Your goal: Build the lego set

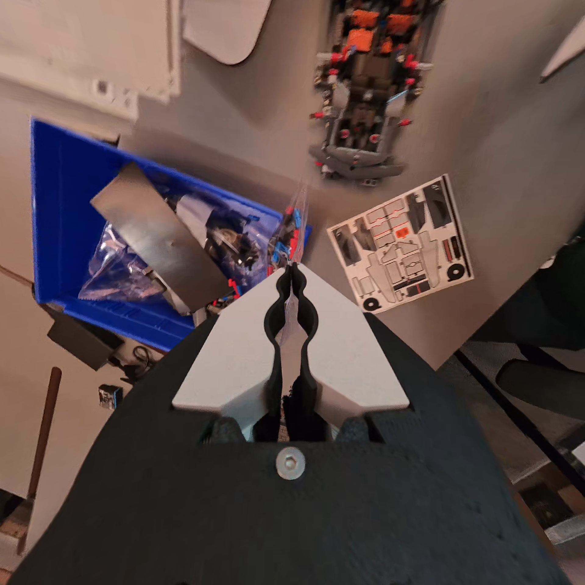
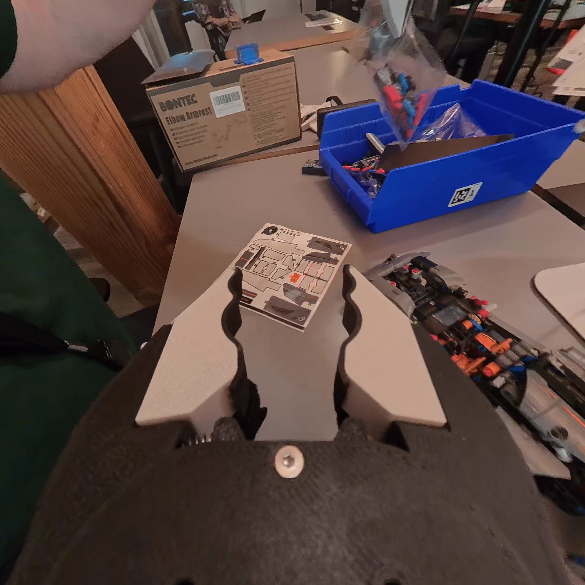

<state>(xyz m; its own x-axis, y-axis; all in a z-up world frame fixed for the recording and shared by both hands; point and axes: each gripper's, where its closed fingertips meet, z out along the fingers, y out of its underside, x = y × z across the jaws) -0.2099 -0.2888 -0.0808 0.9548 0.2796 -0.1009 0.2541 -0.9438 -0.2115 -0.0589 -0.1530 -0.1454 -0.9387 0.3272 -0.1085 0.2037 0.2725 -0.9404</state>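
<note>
My left gripper (image 1: 292, 269) is shut on the edge of a clear plastic bag of small red, blue and black Lego parts (image 1: 289, 232), held in the air above the blue bin (image 1: 63, 202). The same bag (image 2: 400, 91) hangs blurred over the bin (image 2: 443, 186) in the right wrist view. My right gripper (image 2: 289, 275) is open and empty, low over the grey table, just in front of the sticker sheet (image 2: 291, 275). The partly built grey, black and orange Lego car (image 2: 449, 319) lies to its right; it also shows in the left wrist view (image 1: 367, 95), beside the sticker sheet (image 1: 402, 243).
The bin holds more plastic bags and a dark flat card (image 1: 158, 237). A cardboard box (image 2: 228, 107) stands behind the table at the far left. A white board (image 2: 563, 294) lies at the right edge. A wooden panel (image 2: 79, 190) and a person's green sleeve (image 2: 47, 285) are at the left. Some 20 cm of space lies between my two pairs of fingers.
</note>
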